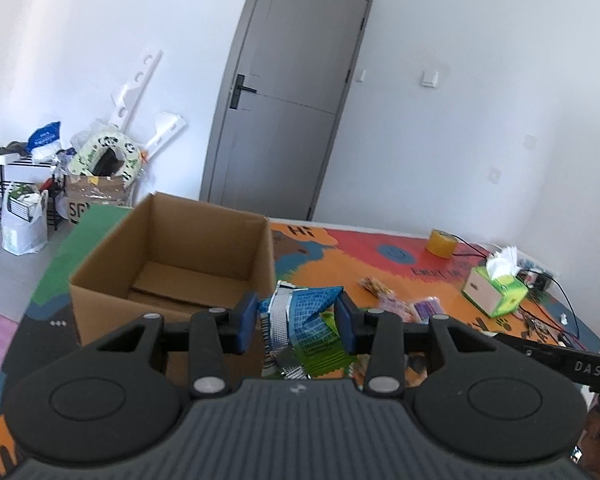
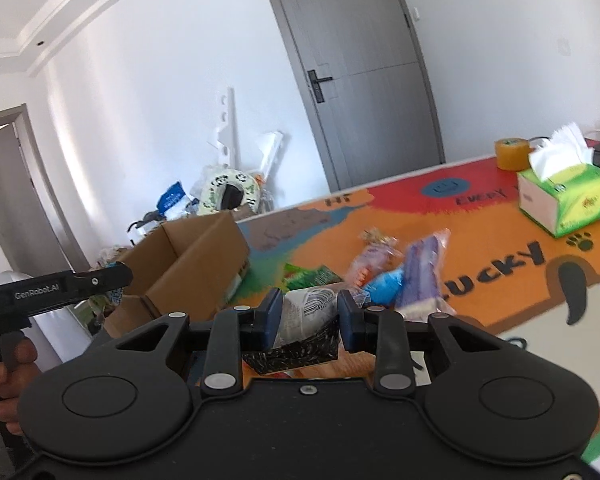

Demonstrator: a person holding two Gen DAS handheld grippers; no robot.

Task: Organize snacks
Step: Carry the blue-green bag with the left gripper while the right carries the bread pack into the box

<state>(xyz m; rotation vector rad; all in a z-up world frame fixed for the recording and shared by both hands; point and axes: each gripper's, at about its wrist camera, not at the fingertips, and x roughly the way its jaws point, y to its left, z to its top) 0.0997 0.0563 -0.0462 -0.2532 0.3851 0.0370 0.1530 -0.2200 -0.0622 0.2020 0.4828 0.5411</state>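
**Both tools loaded beside the open box**

A white-walled room with a grey door (image 1: 288,92) is lying ahead of me, and a table under a bright cartoon mat (image 1: 380,252) is filling the lower half of both views. The mat's far edge is running along the wall from about ten o'clock to two o'clock in the left view.

I am holding my left gripper (image 1: 298,322) pinched on a blue and green snack packet (image 1: 300,320), just at the near right corner of the open cardboard box (image 1: 172,256). The box is sitting at eleven o'clock, its floor bare apart from a loose cardboard sheet, its top wide open.

My right gripper (image 2: 309,320) is clamping a black and white seed packet (image 2: 306,332), pads pressing both sides. Loose snacks (image 2: 396,272) are lying at one o'clock on the orange patch. A tissue box (image 2: 568,200) and a tape roll (image 2: 512,154) are standing at two o'clock near the far edge. Bare mat is lying between the snacks and the tissue box.
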